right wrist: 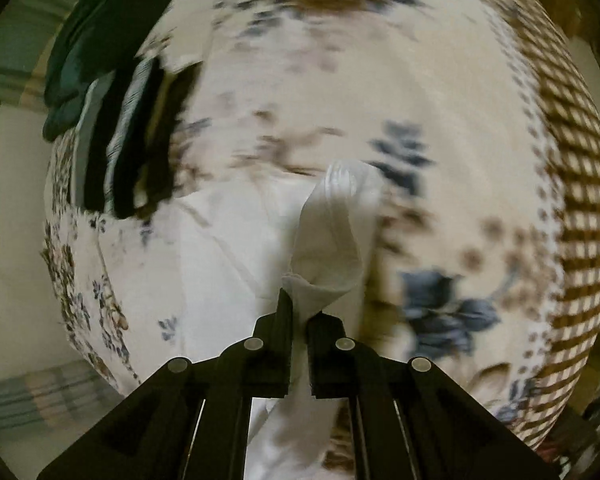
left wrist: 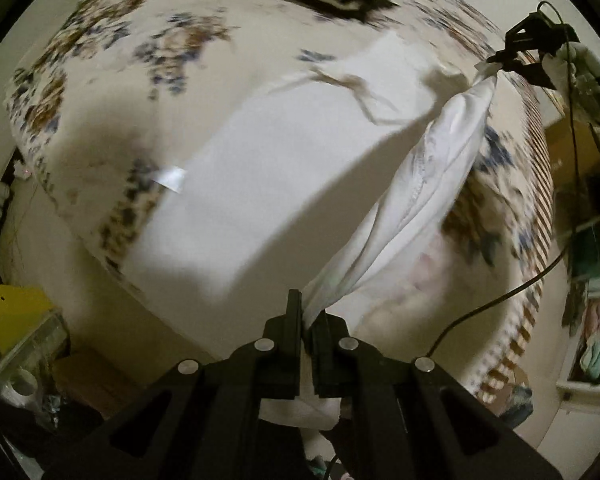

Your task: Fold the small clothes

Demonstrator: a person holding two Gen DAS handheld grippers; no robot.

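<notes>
The white garment (left wrist: 432, 184) looks thin, light and wholly limp: it sags into a twisted rope where it hangs and would slip or bunch if pinched in the middle, so the hold belongs at corners or along a hemmed edge, where the stitched seam gives the pads something to bite. It is stretched in the air between the two grippers, with its lower part trailing down onto the floral bedspread (left wrist: 100, 60) ahead of and below them. The left gripper (left wrist: 307, 320) is closed narrow on one bunched end, cloth squeezed between its fingers and spilling back under them. In its view the right gripper (left wrist: 500, 65) sits far ahead and to the right, pinching the other end. The right wrist view shows the same gripper (right wrist: 300, 312) drawn tight on a fold, the ribbed hem standing up just ahead of it
</notes>
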